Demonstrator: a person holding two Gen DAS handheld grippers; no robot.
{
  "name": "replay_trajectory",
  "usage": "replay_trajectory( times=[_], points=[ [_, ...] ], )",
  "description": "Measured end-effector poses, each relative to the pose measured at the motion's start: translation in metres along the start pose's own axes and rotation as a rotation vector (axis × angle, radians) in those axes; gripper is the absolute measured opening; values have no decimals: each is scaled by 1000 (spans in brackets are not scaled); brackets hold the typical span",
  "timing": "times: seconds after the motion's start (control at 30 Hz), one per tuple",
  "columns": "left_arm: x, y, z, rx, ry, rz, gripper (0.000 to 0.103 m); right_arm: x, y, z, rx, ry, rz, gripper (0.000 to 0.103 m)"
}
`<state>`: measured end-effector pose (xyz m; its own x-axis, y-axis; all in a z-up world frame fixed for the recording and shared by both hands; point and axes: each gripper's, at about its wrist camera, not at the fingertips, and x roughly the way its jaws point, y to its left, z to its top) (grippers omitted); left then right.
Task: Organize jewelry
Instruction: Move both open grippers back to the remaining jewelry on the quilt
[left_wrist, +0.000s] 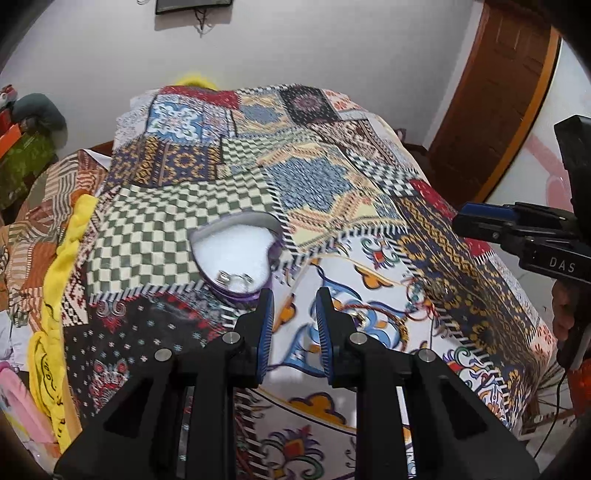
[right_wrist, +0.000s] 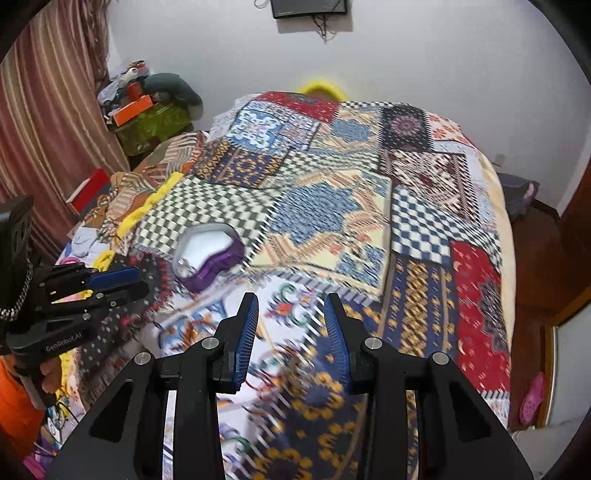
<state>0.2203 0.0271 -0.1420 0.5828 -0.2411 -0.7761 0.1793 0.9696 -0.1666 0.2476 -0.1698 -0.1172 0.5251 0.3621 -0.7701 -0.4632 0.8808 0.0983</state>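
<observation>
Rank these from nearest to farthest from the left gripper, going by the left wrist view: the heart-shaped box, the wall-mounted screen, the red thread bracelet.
From the left gripper:
1. Red thread bracelet, on the bedspread just right of the fingertips.
2. Heart-shaped box, just ahead to the left; close to the bracelet's rank.
3. Wall-mounted screen, far off, top of view.

You are in a home bedroom: a bed under a patchwork bedspread (right_wrist: 332, 206), striped curtain (right_wrist: 48, 122), wooden door (left_wrist: 495, 107), slipper (right_wrist: 532, 398) on the floor.
</observation>
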Motion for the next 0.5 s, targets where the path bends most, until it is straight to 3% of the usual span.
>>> replay_trajectory(
  times=[0.33,0.5],
  points=[
    [24,-23,-20,5,86,-67,22,-1,-17,-38,-12,41,-22,34],
    [37,-28,-28,-1,116,-64,22,10,-12,-54,-34,74,-4,34]
  ],
)
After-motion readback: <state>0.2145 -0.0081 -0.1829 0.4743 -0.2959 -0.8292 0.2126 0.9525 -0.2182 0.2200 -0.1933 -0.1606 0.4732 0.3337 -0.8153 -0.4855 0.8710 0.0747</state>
